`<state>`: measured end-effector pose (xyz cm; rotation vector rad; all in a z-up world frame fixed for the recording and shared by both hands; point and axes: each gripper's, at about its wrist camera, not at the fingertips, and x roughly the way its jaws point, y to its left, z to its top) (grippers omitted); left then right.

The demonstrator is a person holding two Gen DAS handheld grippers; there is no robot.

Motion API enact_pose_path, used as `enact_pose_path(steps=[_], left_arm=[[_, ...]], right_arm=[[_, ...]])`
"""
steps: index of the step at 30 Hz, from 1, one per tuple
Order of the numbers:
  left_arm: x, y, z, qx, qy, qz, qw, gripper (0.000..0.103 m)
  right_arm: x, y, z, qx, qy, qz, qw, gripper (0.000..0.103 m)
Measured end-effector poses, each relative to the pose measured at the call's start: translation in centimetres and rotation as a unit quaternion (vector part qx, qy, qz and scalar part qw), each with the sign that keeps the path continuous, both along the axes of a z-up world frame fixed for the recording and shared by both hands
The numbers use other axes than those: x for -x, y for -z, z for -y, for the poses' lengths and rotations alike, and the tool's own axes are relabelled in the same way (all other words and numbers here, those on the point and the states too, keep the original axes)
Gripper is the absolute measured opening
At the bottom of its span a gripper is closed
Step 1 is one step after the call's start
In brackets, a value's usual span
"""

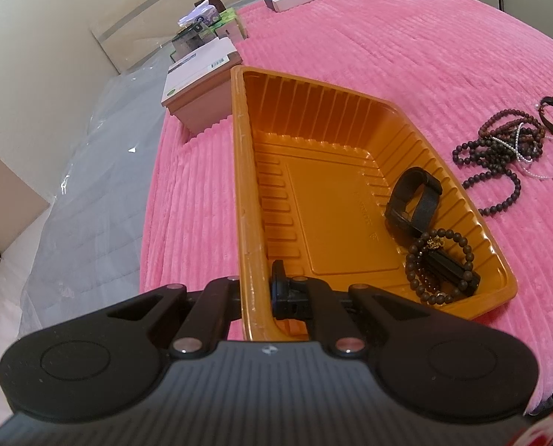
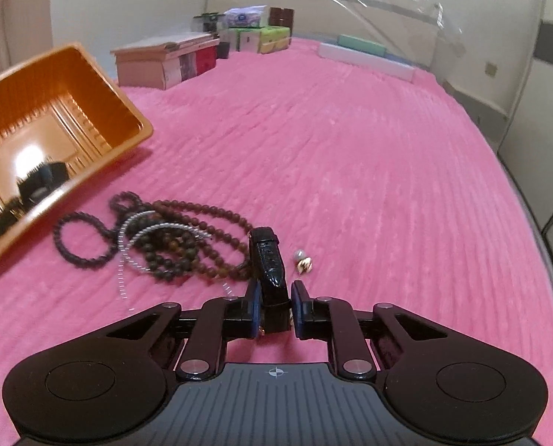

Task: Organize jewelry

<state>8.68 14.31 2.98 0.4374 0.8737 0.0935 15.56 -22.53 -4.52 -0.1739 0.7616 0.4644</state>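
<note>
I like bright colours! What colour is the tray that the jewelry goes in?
The tray is shiny orange, seen best in the left wrist view.

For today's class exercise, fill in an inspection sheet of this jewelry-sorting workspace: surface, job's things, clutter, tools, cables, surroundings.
Surface: pink ribbed blanket over a bed.
Job's things: orange tray holds a black watch and a bead bracelet; a bead pile, black strap and small ring lie on the blanket.
Clutter: boxes along the far edge.
Tools: left tool clamps the tray's wall; right tool straddles the black strap, a gap showing on one side.
Cables: nothing seen.
Surroundings: pale walls, clear plastic sheeting beside the blanket.
</note>
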Motion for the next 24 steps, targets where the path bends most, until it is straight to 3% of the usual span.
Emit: enact_pose_path(steps=[8,12,24], left_arm=[[0.0,0.0,0.0,0.0,0.0,0.0,1.0,0.003],[0.0,0.0,0.1,0.001,0.0,0.001,1.0,0.003],[0.1,0.0,-0.1,0.006,0.003,0.005,1.0,0.004]], right_arm=[[1.5,-2.0,0.5,-0.034,0.018,-0.011,0.999,0.017],[1.6,-3.6,-1.0,-0.052,-0.01,-0.017,0.998,0.017],[1.9,-7.9,-13.4,-0.117,-0.138,-0.01,0.984,0.017]])
